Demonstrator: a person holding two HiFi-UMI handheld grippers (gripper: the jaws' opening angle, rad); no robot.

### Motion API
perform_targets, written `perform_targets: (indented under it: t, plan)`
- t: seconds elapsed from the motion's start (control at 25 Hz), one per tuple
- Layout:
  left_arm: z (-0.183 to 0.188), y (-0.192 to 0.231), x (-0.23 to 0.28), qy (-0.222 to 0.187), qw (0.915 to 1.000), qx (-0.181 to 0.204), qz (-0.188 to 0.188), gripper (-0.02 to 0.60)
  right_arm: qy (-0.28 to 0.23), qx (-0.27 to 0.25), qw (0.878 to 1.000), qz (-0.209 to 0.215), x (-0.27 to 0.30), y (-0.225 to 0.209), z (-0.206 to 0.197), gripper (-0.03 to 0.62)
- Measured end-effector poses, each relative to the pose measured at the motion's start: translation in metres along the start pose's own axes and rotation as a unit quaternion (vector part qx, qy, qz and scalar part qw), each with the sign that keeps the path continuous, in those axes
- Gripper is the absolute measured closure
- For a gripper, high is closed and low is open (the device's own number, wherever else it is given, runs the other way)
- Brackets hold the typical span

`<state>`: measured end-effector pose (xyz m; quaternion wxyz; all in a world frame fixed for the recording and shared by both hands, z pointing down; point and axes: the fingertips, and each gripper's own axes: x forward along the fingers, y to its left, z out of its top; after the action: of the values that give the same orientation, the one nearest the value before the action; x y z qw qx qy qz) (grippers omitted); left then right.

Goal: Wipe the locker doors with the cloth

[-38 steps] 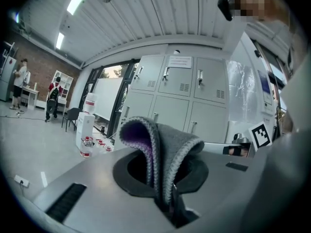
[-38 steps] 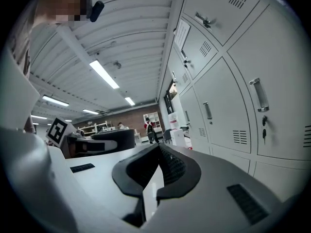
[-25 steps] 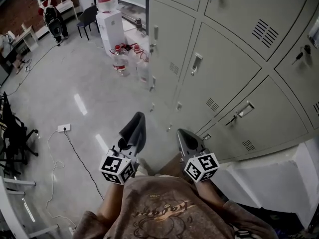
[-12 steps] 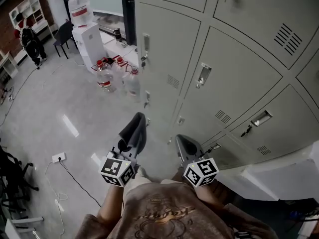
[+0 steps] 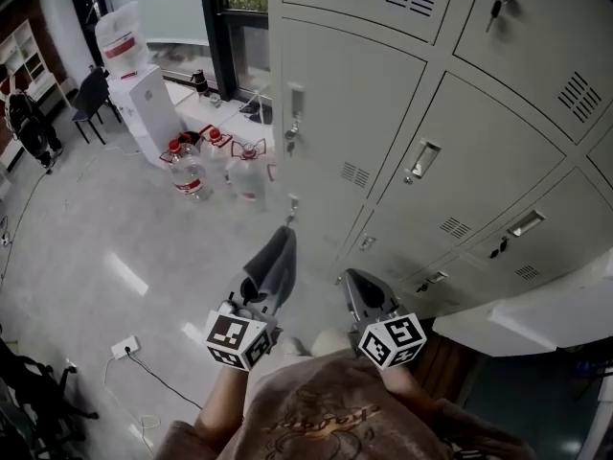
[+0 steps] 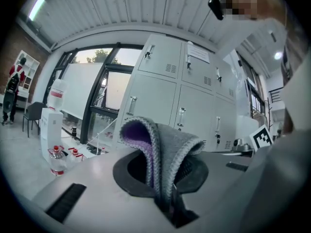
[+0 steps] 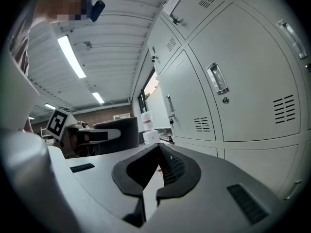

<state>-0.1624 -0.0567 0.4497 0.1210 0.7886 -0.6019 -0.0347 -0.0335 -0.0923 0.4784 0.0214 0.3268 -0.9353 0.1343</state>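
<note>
A grey cloth with a purple inner side is folded between the jaws of my left gripper, which is shut on it; it sticks up past the jaw tips. My right gripper is beside it, jaws shut with nothing between them. Both are held low near the person's chest, a short way in front of the pale grey locker doors. The lockers fill the right gripper view, with recessed handles and vents. None of the doors is touched by cloth or gripper.
Water bottles and a water dispenser stand on the floor left of the lockers. A power strip with a cable lies on the floor. A chair and a person are far left. A white ledge juts out at right.
The head view has swung upward and toward the lockers; bottles and dispenser shifted left. Both grippers stay in the same pose, the cloth still in the left one.
</note>
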Motion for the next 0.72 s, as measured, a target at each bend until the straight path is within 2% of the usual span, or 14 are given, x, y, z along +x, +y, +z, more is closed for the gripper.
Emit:
perform_targets:
  t: [0.2,0.32,0.56,0.72]
  plan:
    - [0.001,0.011,0.012,0.001,0.9995,-0.002,-0.032,0.541,0.005,-0.006,0.999,-0.034,0.005,-0.002,0.001,0.597]
    - [0.001,0.014,0.022,0.005,0.9991,0.011,-0.040,0.541,0.001,-0.012,0.999,-0.044,0.009,-0.006,0.009,0.597]
    - [0.002,0.010,0.039,0.012,0.9985,0.016,-0.050,0.541,-0.010,-0.012,0.998,-0.056,0.013,-0.023,0.018,0.597]
    - [0.004,0.006,0.049,0.011,0.9985,0.016,-0.051,0.541,-0.012,-0.010,0.999,-0.050,0.017,-0.031,0.022,0.597]
